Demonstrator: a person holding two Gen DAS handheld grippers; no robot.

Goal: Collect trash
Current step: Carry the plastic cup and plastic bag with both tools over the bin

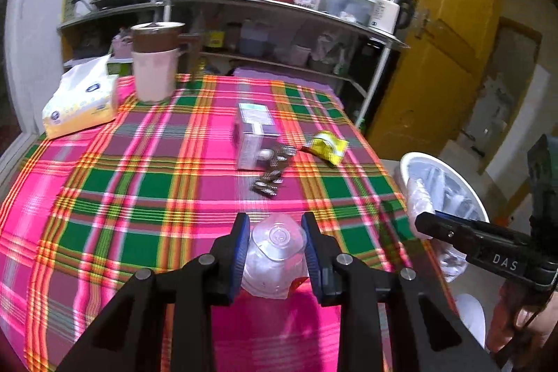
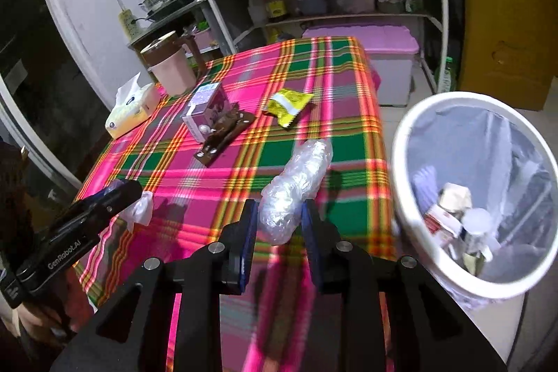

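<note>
Between the blue pads of the left gripper [image 1: 275, 244], in the left wrist view, a crushed clear plastic bottle [image 1: 275, 253] was clamped, its round base turned toward the camera, above the near part of the plaid tablecloth [image 1: 139, 197]. Farther along the cloth a small purple carton [image 1: 253, 142] was seen, with brown foil wrappers [image 1: 273, 171] lying against its near side and a yellow wrapper [image 1: 327, 147] just to the right of them. At the far left edge a tissue pack [image 1: 82, 101] and a pink jug with a brown lid [image 1: 155, 61] were placed. Off the table's right side a white bin [image 1: 411, 162] with a clear liner was visible, and the right gripper [image 1: 422, 220] reached in from the right; its finger state could not be told from this view.

From the right wrist view, the 2 fingers of the right gripper [image 2: 279, 222] were seen closed on a crumpled clear plastic wrap [image 2: 296, 187], held above the table's near right area. The white bin [image 2: 401, 162] stood just beside the table's right edge, with cartons and other scraps already inside. At the left, the left gripper [image 2: 139, 197] was seen with clear plastic at its tip. The yellow wrapper [image 2: 287, 105], brown foil wrappers [image 2: 223, 135] and purple carton [image 2: 205, 112] lay farther back on the cloth.
</note>
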